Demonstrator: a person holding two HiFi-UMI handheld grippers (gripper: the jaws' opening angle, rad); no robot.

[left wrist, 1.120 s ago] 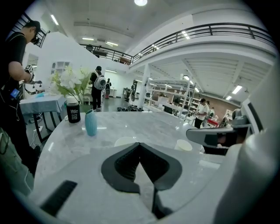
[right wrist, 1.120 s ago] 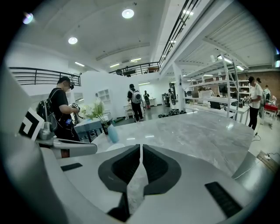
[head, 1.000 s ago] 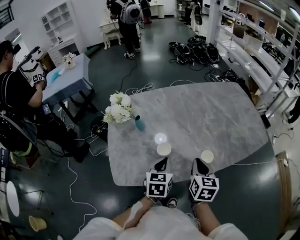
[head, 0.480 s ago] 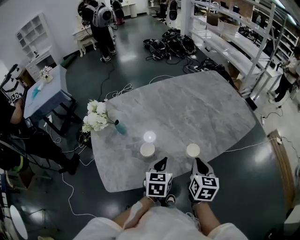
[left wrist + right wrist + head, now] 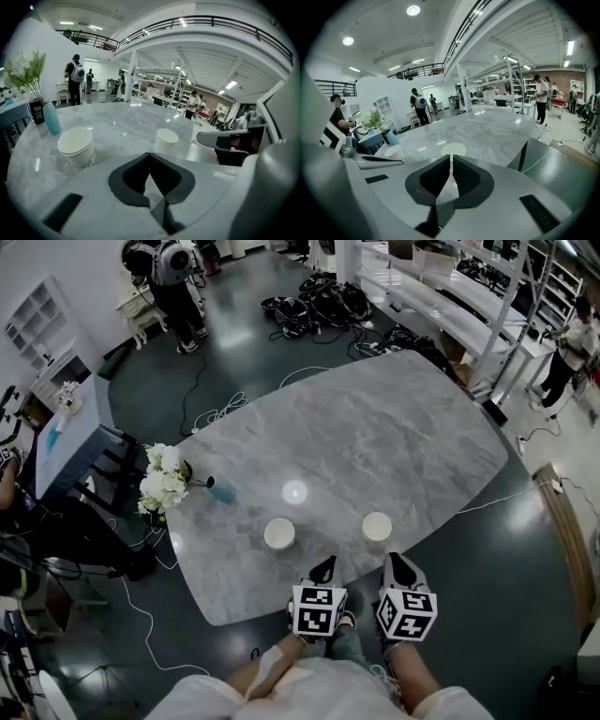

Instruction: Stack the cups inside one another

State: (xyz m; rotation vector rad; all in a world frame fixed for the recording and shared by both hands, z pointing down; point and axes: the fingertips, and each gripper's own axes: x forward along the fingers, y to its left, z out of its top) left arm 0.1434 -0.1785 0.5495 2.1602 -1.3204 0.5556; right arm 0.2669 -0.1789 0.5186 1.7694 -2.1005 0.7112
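Note:
Two pale paper cups stand on the grey marble table [image 5: 394, 427]. The left cup [image 5: 279, 533] [image 5: 76, 146] is upright with its mouth open. The right cup [image 5: 377, 527] [image 5: 166, 141] shows a flat pale top, and I cannot tell which way up it stands. My left gripper [image 5: 324, 568] [image 5: 149, 154] hovers at the table's near edge, just right of and short of the left cup, shut and empty. My right gripper [image 5: 398, 565] [image 5: 451, 157] is also shut and empty, just short of the right cup [image 5: 453, 149], which lies straight ahead of its jaws.
A teal vase [image 5: 222, 491] with white flowers [image 5: 159, 486] sits at the table's left edge. Cables trail over the dark floor [image 5: 225, 409]. A blue-clothed table [image 5: 66, 442] is far left, shelving [image 5: 469, 306] is at the back right, and people stand around the room.
The table and both cups have slid left in the head view as the person shifted. Both grippers keep their spots in the view and stay shut. The cups have not moved on the table.

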